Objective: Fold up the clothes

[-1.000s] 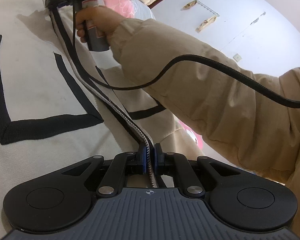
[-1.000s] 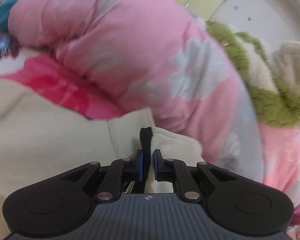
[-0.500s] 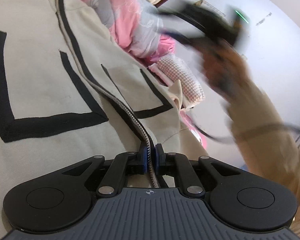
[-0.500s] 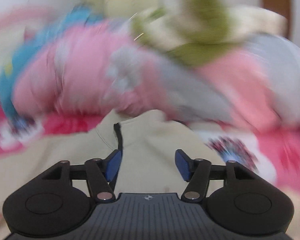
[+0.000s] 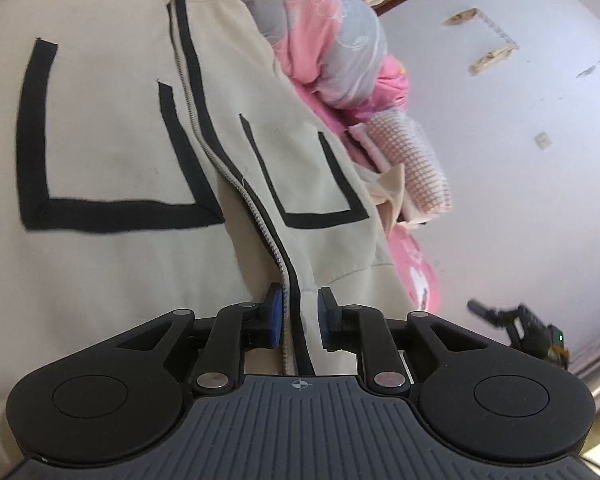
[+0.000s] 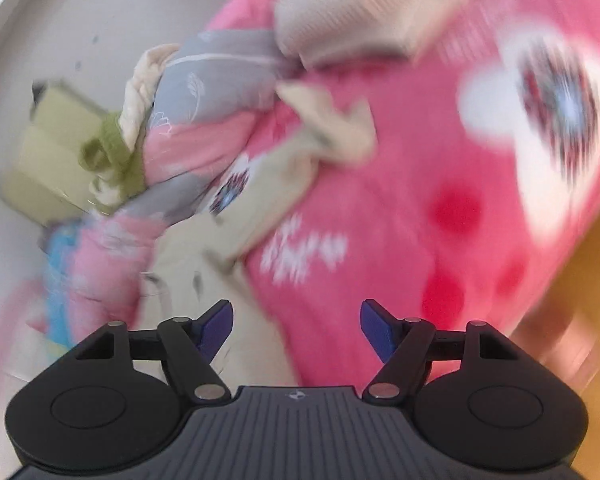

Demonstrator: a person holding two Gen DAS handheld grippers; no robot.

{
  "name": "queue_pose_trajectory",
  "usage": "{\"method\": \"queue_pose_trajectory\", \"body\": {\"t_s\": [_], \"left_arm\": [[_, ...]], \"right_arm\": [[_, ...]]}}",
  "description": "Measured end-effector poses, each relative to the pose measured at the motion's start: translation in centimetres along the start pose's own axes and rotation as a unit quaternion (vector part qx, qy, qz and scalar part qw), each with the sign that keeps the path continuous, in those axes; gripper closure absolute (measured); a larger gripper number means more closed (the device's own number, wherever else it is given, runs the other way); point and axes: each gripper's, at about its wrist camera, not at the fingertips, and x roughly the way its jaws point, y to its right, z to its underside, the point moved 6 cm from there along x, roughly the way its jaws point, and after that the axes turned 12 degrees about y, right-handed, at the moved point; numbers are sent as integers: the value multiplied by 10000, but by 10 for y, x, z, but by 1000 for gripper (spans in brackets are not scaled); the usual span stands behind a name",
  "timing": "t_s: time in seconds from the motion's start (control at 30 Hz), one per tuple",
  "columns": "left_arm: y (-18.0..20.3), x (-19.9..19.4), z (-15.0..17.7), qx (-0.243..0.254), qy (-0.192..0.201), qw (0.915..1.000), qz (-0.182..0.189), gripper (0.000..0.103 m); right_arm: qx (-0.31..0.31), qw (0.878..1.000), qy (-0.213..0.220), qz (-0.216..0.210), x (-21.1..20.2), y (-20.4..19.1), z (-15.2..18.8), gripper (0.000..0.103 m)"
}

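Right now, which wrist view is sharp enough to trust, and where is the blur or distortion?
Left wrist view: sharp and evenly lit, with fisheye bending at the edges; the cream jacket and its zipper read clearly. Right wrist view: heavy motion smear across the pink bedding; only the right gripper itself is crisp.
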Motion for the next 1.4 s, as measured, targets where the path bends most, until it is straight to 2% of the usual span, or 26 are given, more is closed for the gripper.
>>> {"method": "queue_pose_trajectory", "body": {"t_s": [0.03, 0.13, 0.2, 0.27, 0.3, 0.37, 0.43, 0.6, 0.7, 0.77, 0.83, 0.93, 1.2, 1.4], "left_arm": [[0, -2, 3, -42, -47, 10000, -49, 86], [-4, -3, 12, -227, -230, 9993, -207, 86], [-4, -4, 16, -250, -219, 9990, -292, 86], [-2, -6, 18, -230, -189, 9988, -376, 86], [-1, -6, 19, -229, -186, 9987, -408, 86], [1, -5, 21, -227, -187, 9985, -469, 86], [3, -7, 25, -235, -212, 9982, -501, 86], [4, -4, 30, -354, -250, 9974, -578, 87], [4, -3, 31, -446, -268, 9967, -622, 87], [5, -2, 32, -475, -284, 9963, -657, 87], [5, -3, 31, -529, -300, 9958, -683, 87], [4, -3, 32, -613, -299, 9951, -719, 87], [11, 2, 34, -464, -297, 9948, -852, 87], [7, 1, 37, -486, -293, 9939, -945, 95]], "right_arm": [[-69, 9999, -102, -84, 2, 1, 9, 40], [-1201, 9925, -242, 16, 11, -12, 32, 44], [-2149, 9762, -275, 26, 18, -25, 46, 45], [-3015, 9530, -289, 90, 20, -36, 58, 49], [-3266, 9446, -310, 117, 18, -37, 65, 53], [-3441, 9380, -398, 104, 19, -34, 70, 58], [-3369, 9404, -454, 66, 18, -29, 69, 62], [-3220, 9442, -666, -183, 22, -18, 70, 63], [-2455, 9661, -691, -392, 24, -5, 59, 63], [-1524, 9842, -723, -537, 27, 12, 44, 63], [-867, 9913, -774, -615, 35, 27, 33, 62], [-456, 9917, -982, -695, 54, 35, 24, 62], [-116, 9804, -1678, -1031, 109, 22, 17, 60], [12, 9711, -2035, -1246, 123, 14, 24, 60]]}}
